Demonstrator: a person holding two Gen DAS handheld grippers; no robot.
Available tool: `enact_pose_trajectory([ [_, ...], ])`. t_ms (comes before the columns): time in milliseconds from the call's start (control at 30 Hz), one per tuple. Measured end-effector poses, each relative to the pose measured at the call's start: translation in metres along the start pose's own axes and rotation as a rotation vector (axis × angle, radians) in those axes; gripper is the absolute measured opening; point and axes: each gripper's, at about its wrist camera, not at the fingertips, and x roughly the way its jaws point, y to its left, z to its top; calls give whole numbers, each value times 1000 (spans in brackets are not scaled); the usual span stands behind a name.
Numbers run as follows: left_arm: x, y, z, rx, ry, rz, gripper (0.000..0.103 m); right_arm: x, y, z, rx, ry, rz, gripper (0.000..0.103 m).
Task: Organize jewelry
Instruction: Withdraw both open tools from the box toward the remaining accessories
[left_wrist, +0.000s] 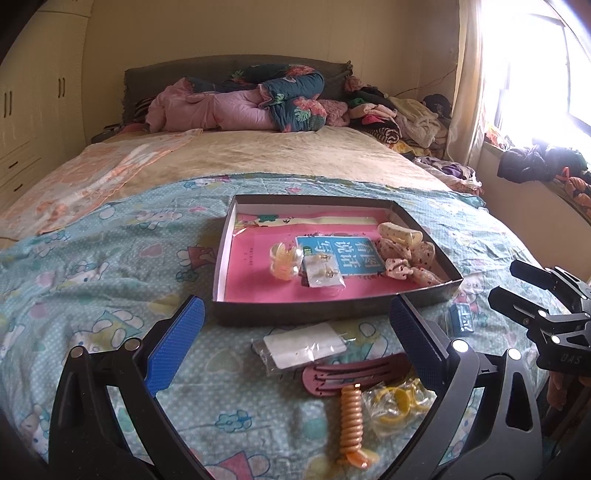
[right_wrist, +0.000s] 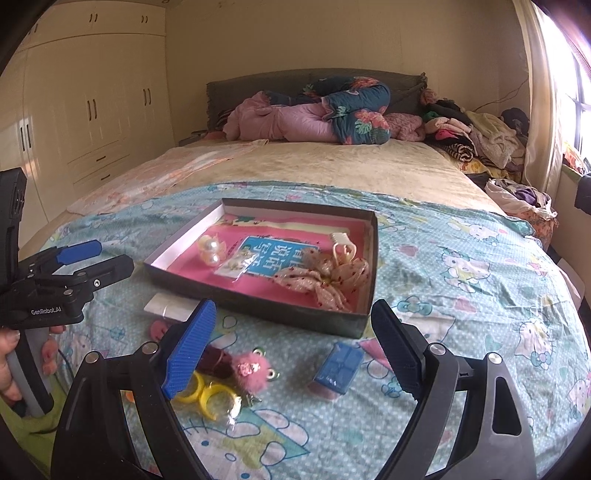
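Note:
A shallow dark box (left_wrist: 303, 312) (right_wrist: 258, 303) lies on the bedspread. It holds a pearl clip (left_wrist: 283, 260) (right_wrist: 209, 251), an earring card (left_wrist: 323, 276), a dotted bow (left_wrist: 410, 263) (right_wrist: 325, 277) and a cream claw clip (left_wrist: 399, 232). My left gripper (left_wrist: 295, 343) (right_wrist: 114, 254) is open over a bagged white card (left_wrist: 299, 349), a mauve hair clip (left_wrist: 354, 373), a gold spiral tie (left_wrist: 351, 421) and yellow rings (left_wrist: 399, 404) (right_wrist: 207, 397). My right gripper (right_wrist: 295, 350) (left_wrist: 504, 280) is open above a small blue box (right_wrist: 338, 367) (left_wrist: 461, 319) and a pink fluffy charm (right_wrist: 251, 369).
The items lie on a blue cartoon-print sheet (right_wrist: 461, 280) near the foot of a bed. A rolled quilt (left_wrist: 258, 103) and piled clothes (left_wrist: 399, 114) sit at the headboard. Wardrobes (right_wrist: 92, 107) stand left, a bright window (left_wrist: 535, 74) right. A hand (right_wrist: 11, 354) holds the left gripper's handle.

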Motion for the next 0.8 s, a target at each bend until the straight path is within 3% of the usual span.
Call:
enact_pose_trajectory([
  [800,-8,11,-49,44,101,13,92,1,17,-26,-51,49,23,83],
])
